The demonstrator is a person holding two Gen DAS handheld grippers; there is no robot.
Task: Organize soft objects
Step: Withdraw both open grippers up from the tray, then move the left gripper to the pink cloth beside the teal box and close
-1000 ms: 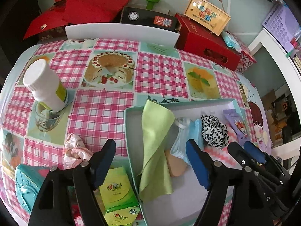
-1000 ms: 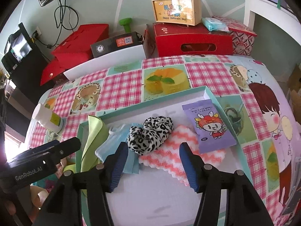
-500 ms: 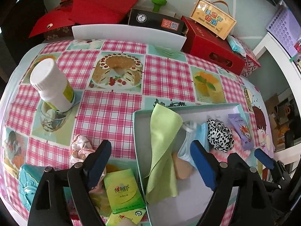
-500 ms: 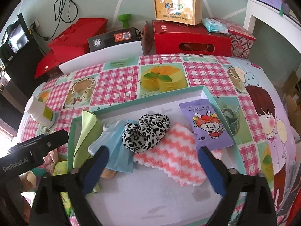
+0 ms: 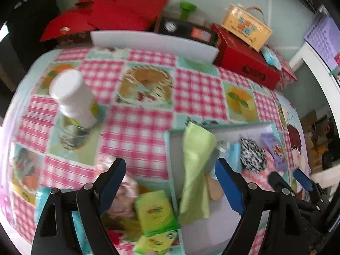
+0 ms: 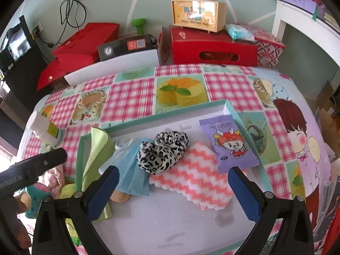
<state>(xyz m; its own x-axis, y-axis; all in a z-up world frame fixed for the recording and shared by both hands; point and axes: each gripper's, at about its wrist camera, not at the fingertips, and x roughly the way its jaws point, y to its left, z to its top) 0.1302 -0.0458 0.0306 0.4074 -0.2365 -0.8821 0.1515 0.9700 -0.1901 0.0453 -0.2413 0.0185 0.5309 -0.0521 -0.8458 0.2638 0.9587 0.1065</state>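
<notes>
A teal-rimmed white tray (image 6: 191,109) holds a green cloth (image 6: 96,155), a blue face mask (image 6: 131,170), a leopard-print scrunchie (image 6: 162,152), a pink-and-white wavy cloth (image 6: 195,178) and a purple packet (image 6: 230,145). My right gripper (image 6: 173,191) is open and empty above the tray's near part. My left gripper (image 5: 170,182) is open and empty over the tray's left rim (image 5: 172,170), above a pink floral soft item (image 5: 125,189) and green tissue packs (image 5: 156,214) lying left of the tray.
A white bottle (image 5: 72,97) stands on the checked tablecloth at the left. Red boxes (image 6: 210,45), a black box (image 6: 127,46), a yellow carry box (image 6: 197,14) and a white board (image 6: 114,67) line the far edge. A white shelf (image 6: 308,27) stands at the right.
Both grippers have pulled back and up. The right gripper's jaws opened wider and it now sits clear of the scrunchie. The left view has shifted left, toward the items beside the tray.
</notes>
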